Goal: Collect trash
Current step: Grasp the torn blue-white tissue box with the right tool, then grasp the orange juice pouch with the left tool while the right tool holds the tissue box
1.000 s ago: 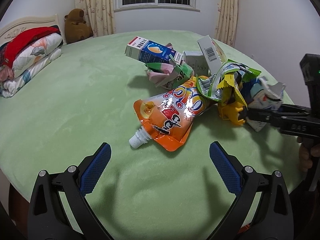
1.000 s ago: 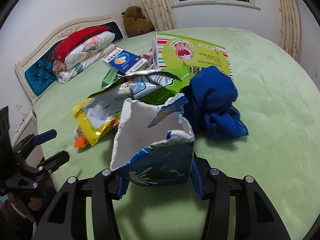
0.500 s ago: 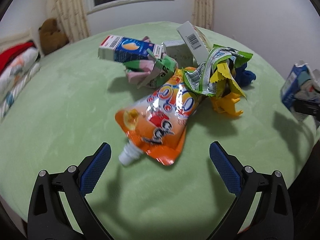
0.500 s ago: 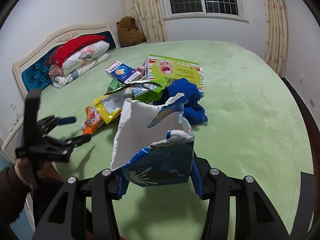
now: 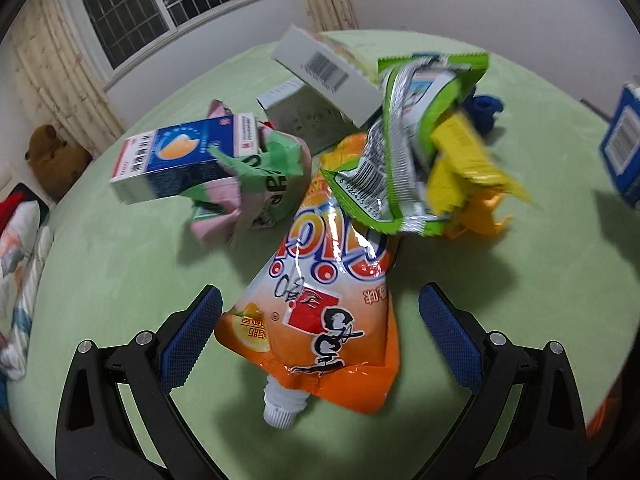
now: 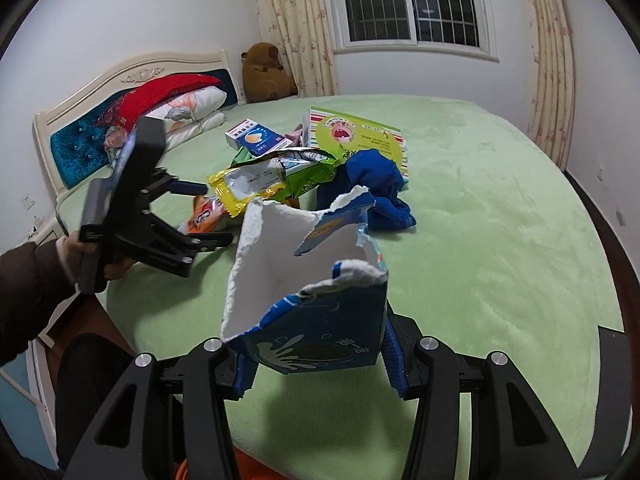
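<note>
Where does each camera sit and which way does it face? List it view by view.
Left wrist: on the left hand-held gripper, open, looking down at the orange spouted drink pouch on the green bedspread.
Right wrist: on the right hand-held gripper, shut on the torn blue-and-white carton, facing the window; a dark sleeve shows.
Shared: pouch, carton, the trash pile's blue medicine box.

An orange pouch (image 5: 320,300) with a white cap, a blue-and-white torn carton (image 6: 316,320) and a green-and-silver wrapper (image 5: 408,140) are seen on a pale green bedcover (image 6: 480,240).
</note>
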{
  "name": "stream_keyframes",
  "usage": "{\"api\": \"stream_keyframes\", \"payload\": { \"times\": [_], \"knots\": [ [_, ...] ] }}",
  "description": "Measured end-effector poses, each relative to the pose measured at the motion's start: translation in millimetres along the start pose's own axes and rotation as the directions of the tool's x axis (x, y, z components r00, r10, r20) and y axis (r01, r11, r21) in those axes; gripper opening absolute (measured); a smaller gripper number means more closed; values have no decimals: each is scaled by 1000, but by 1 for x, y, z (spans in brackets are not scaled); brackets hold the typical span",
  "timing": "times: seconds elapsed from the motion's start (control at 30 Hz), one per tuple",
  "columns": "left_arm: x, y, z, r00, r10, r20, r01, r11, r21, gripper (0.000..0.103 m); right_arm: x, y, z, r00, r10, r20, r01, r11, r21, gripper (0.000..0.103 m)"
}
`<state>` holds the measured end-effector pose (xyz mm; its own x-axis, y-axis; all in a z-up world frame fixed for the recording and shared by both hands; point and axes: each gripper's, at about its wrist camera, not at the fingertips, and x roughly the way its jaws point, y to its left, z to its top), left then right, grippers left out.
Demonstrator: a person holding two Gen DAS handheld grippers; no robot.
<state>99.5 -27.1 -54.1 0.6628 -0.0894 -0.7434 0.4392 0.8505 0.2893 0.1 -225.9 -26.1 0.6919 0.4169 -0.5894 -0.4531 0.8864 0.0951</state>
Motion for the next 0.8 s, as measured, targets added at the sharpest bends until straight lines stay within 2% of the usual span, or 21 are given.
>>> {"api": "stream_keyframes", "payload": {
  "times": [0.2,0.27,0.3,0.4,0.57,0.8],
  "knots": [
    [19,12,13,1000,-11,15,12,997,-78,93,-1,1,-8,999,-35,23,36,998,-51,50],
    [25,13,16,1000,-30,10,30,995,-92,64,2,1,-10,999,-40,16,40,997,-58,50],
    [30,14,18,999,-52,-6,51,993,-106,64,3,0,-11,999,-36,11,37,998,-53,50],
    [27,15,19,999,-42,20,44,992,-115,56,3,-4,-14,1000,-28,12,29,999,-32,50],
    [8,13,6,996,-77,33,82,976,-200,54,-5,-5,-14,999,-26,21,26,999,-23,50],
    [-35,10,-35,1000,-10,0,10,952,-306,54,-13,4,-16,1000,6,7,-6,1000,-22,51]
  ]
}}
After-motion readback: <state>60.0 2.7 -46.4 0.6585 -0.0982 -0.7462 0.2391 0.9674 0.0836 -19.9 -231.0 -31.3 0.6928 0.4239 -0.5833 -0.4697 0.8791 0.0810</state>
